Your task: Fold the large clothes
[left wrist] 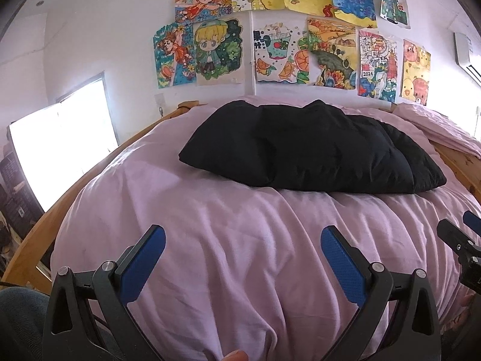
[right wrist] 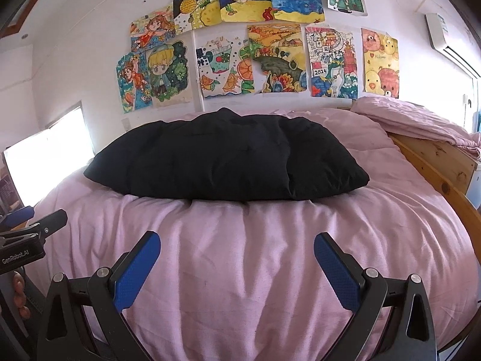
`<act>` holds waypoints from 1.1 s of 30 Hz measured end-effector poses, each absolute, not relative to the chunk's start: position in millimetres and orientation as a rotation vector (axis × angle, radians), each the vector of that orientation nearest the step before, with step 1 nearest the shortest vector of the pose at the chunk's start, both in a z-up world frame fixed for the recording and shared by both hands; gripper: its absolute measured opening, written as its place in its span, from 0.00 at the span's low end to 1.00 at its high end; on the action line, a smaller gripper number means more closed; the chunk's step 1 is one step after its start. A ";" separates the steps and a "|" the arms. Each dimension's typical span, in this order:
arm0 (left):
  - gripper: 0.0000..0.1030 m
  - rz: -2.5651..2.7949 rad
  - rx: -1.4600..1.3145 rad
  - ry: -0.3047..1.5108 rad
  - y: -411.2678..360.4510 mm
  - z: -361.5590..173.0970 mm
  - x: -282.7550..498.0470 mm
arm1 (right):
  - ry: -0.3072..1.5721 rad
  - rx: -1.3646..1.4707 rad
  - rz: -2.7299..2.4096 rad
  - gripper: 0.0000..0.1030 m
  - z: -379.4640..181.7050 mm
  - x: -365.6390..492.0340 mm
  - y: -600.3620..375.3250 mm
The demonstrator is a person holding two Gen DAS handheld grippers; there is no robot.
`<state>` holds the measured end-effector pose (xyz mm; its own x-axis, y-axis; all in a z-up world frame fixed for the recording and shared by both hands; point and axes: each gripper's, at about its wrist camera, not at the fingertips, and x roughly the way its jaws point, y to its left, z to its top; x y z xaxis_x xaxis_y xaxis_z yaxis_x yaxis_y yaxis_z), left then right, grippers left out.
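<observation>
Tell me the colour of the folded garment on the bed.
Black garment, seen best from the right wrist view.

Both views are taken from low above the near end of the bed (left wrist: pixel 210 240), facing along it toward the wall of drawings (left wrist: pixel 270 45). The left view is set a little further left, so the window (left wrist: pixel 60 150) is seen larger. The right view shows more of the wooden bed frame (right wrist: pixel 436 162). The black padded garment (right wrist: pixel 225 156), the pink cover and the drawings are shared by both. Each hand-held gripper appears at the edge of the other view.
</observation>
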<state>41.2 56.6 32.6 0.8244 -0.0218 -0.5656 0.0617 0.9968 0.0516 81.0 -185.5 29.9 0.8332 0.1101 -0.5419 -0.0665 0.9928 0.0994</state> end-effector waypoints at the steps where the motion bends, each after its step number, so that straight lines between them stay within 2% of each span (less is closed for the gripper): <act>1: 0.99 -0.045 0.068 0.600 56.8 32.7 41.5 | 0.578 0.077 0.093 1.00 30.0 81.0 -185.5; 33: 0.99 -0.030 0.063 0.586 56.9 35.3 39.3 | 0.579 0.078 0.095 1.00 30.3 81.0 -186.8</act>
